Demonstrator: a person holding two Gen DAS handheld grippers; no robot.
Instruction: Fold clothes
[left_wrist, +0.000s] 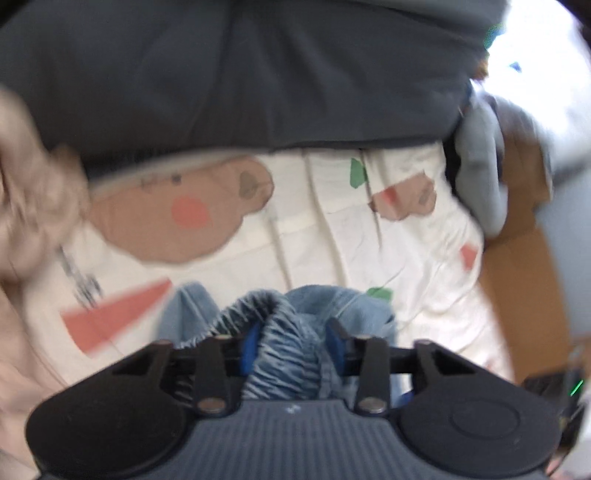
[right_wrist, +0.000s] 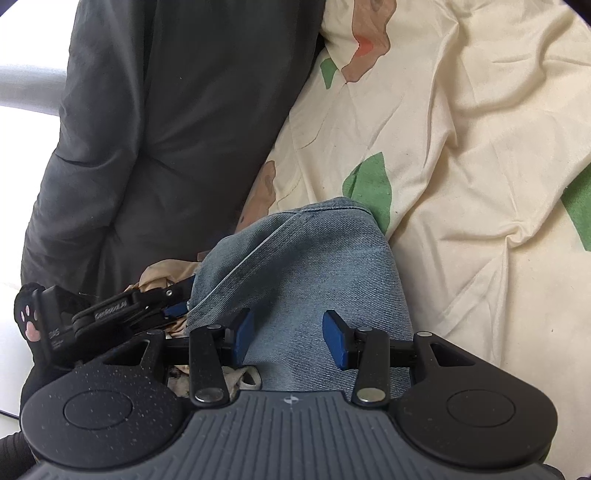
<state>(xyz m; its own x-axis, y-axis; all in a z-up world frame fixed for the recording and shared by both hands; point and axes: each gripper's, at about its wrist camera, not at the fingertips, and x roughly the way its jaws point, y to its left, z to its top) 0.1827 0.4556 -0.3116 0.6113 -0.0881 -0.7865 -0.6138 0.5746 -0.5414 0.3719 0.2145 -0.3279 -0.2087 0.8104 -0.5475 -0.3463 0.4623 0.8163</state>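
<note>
A light blue denim garment lies on the printed bedsheet. In the left wrist view its gathered elastic waistband bunches up between the blue pads of my left gripper, which is shut on it. In the right wrist view a thick folded part of the same denim garment fills the gap between the pads of my right gripper, which is shut on it. The left gripper also shows there, at the denim's left edge, held by a hand in a black glove.
A cream bedsheet with bear and leaf prints covers the bed. A dark grey quilt lies along its far side. In the blurred left wrist view, beige cloth sits at the left, grey-blue cloth and a brown box at the right.
</note>
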